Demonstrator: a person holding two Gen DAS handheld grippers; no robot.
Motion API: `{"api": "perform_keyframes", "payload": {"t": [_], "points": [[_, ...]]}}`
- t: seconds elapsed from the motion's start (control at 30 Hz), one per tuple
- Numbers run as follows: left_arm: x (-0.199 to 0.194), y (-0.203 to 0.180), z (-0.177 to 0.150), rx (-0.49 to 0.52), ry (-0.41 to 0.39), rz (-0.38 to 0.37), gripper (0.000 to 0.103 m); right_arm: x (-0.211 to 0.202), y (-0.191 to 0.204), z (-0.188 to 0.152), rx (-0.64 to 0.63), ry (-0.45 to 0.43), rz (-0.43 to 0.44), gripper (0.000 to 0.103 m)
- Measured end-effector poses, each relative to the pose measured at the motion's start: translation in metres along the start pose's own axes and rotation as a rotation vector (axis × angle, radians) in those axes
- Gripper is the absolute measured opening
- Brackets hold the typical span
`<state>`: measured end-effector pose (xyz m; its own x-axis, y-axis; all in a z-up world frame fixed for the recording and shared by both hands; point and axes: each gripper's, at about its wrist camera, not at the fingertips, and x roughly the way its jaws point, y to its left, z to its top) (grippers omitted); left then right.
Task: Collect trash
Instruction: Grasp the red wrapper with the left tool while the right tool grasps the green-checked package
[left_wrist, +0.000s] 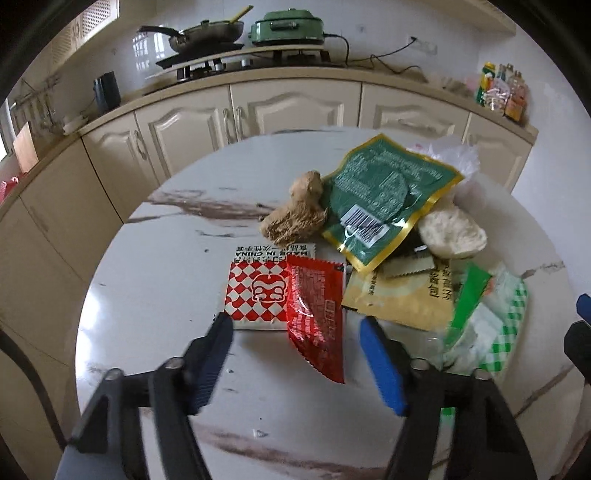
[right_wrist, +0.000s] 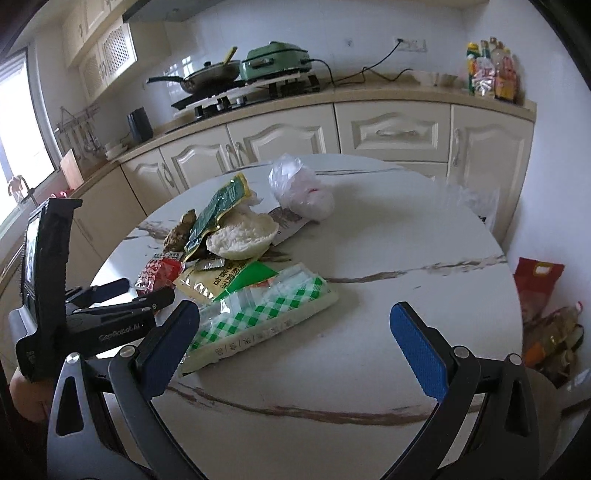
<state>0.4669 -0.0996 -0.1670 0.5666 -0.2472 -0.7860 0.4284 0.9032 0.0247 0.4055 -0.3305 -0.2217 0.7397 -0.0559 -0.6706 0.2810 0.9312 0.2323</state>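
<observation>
A round marble table (left_wrist: 155, 295) carries the trash pile. The green-checked bag (right_wrist: 266, 314) lies just ahead of the right gripper (right_wrist: 295, 317), touching its left finger; those jaws stand wide apart and empty. The green pouch (left_wrist: 384, 199) sits beyond the left gripper (left_wrist: 295, 325). The red sachet (left_wrist: 314, 317) lies between its parted jaws, pads not pressing it.

We are seeing the yellow packet (left_wrist: 402, 299) partly hidden under the green wrapper (left_wrist: 388, 195) and the bun (left_wrist: 452, 230). The print on the red sachet (left_wrist: 316, 317) is staying too blurred to read. The right tool (left_wrist: 580, 332) is being cut off by the picture's edge in the left wrist view.
</observation>
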Motion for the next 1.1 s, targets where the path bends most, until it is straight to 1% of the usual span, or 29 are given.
{"api": "perform_keyframes", "payload": {"t": [0.07,0.13,0.2,0.3,0.4,0.57,0.7,0.87,0.93,1.0,1.07,1.1], "points": [[0.004,0.004,0.005,-0.009,-0.002,-0.023,0.058,0.003,0.003,0.000,-0.004,0.004,0.002,0.103],[0.004,0.007,0.008,-0.006,-0.009,-0.024,0.051,0.006,0.006,-0.001,-0.008,0.008,0.000,0.103],[0.005,0.009,0.011,0.003,-0.016,-0.038,0.033,0.008,0.009,-0.002,-0.008,0.016,0.002,0.103],[0.004,0.013,0.009,0.000,-0.022,-0.042,0.021,0.010,0.011,-0.002,-0.010,0.024,0.002,0.103],[-0.002,0.018,0.004,-0.014,-0.026,-0.064,0.019,0.014,0.016,-0.004,-0.006,0.035,0.000,0.103],[-0.029,0.021,-0.009,-0.021,-0.059,-0.078,0.018,0.025,0.023,-0.006,0.016,0.068,0.002,0.103],[-0.052,0.019,-0.018,-0.016,-0.081,-0.080,0.018,0.046,0.032,-0.006,0.083,0.121,-0.010,0.103],[-0.071,0.023,-0.027,-0.009,-0.091,-0.072,0.018,0.062,0.046,-0.002,0.136,0.148,-0.081,0.103],[-0.077,0.025,-0.031,-0.014,-0.089,-0.077,0.018,0.068,0.054,-0.002,0.125,0.157,-0.125,0.103],[-0.083,0.028,-0.034,-0.020,-0.089,-0.080,0.018,0.072,0.059,-0.002,0.112,0.161,-0.143,0.103],[-0.089,0.031,-0.037,-0.024,-0.089,-0.083,0.018,0.074,0.063,-0.002,0.083,0.172,-0.188,0.103],[-0.092,0.032,-0.037,-0.026,-0.089,-0.086,0.018,0.073,0.062,-0.002,0.083,0.170,-0.185,0.103]]}}
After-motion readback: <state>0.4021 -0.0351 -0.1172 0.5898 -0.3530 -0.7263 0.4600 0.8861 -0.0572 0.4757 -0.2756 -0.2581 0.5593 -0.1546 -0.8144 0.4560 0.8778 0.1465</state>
